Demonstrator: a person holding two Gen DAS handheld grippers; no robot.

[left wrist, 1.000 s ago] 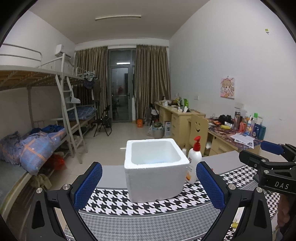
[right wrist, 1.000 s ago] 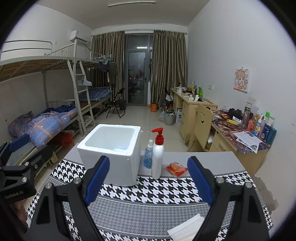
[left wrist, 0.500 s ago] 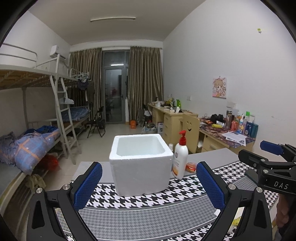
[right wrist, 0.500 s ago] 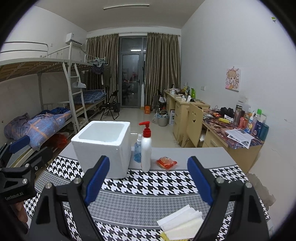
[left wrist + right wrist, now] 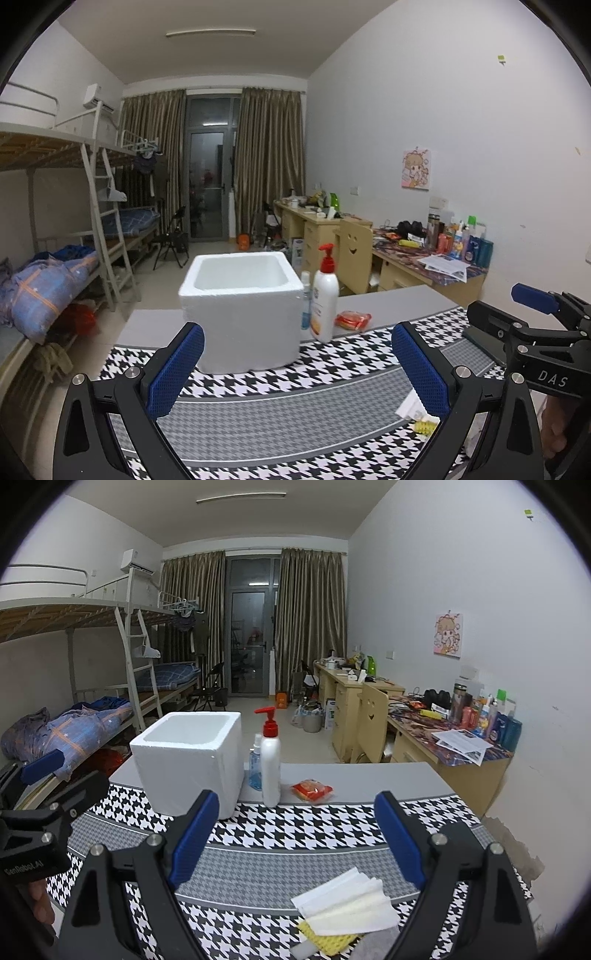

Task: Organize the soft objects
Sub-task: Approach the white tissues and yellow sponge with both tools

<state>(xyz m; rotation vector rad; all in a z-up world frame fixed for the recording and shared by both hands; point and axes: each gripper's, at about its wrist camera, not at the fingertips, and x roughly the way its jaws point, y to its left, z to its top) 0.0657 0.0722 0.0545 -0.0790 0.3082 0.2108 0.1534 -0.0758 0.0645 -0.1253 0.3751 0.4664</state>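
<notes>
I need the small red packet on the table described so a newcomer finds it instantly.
Start at the white foam box on the houndstooth tablecloth. To its right stand a small blue spray bottle and a taller white pump bottle. The red-orange packet lies flat just right of those, the only red, non-upright thing there.

A red-capped pump bottle stands on the worktop, a small blue spray bottle just beside it.
</notes>
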